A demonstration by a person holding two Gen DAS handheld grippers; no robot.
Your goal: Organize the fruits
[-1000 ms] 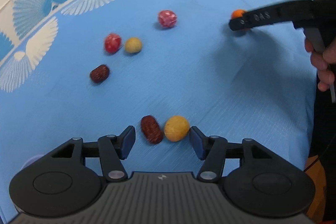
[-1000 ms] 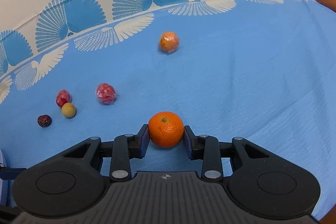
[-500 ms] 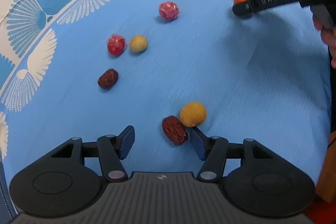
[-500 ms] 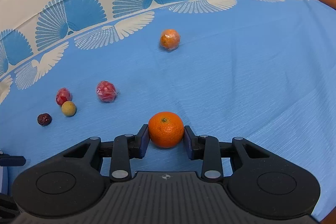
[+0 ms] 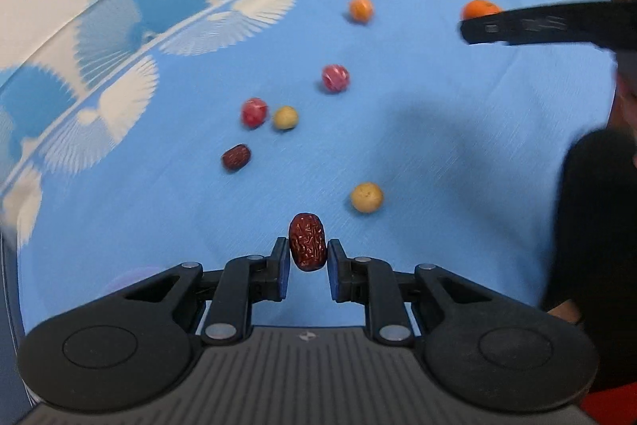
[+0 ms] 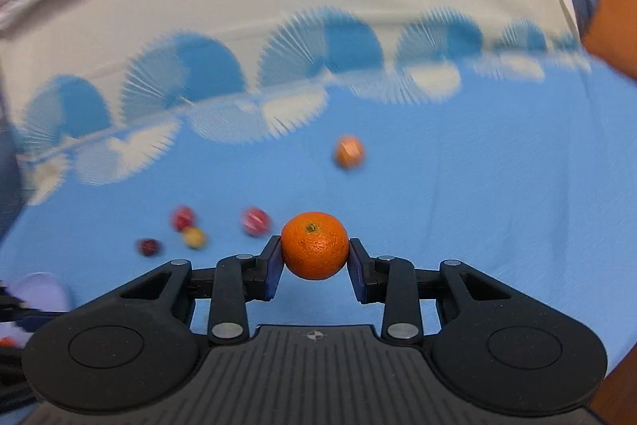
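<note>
My left gripper point(image 5: 307, 255) is shut on a wrinkled dark red date point(image 5: 307, 241), held above the blue cloth point(image 5: 438, 154). A yellow round fruit point(image 5: 366, 197) lies just beyond it to the right. Farther off lie a second date point(image 5: 236, 157), a red fruit point(image 5: 254, 111), a small yellow fruit point(image 5: 285, 117), a pink-red fruit point(image 5: 335, 77) and a small orange fruit point(image 5: 361, 8). My right gripper point(image 6: 314, 251) is shut on a tangerine point(image 6: 314, 245), lifted off the cloth. In the left wrist view that tangerine point(image 5: 479, 8) peeks over the right gripper's dark finger point(image 5: 529, 26).
The cloth has a cream border with blue fan patterns point(image 6: 318, 58) along its far side. An orange cushion point(image 6: 615, 22) sits at the far right. A pale lilac object point(image 6: 38, 291) shows at the right wrist view's lower left edge. A person's dark sleeve point(image 5: 597, 226) fills the left wrist view's right side.
My left gripper closed on the date that lay beside the yellow fruit and lifted it. My right gripper rose with the tangerine, so the cloth and fruits dropped away in both views.
</note>
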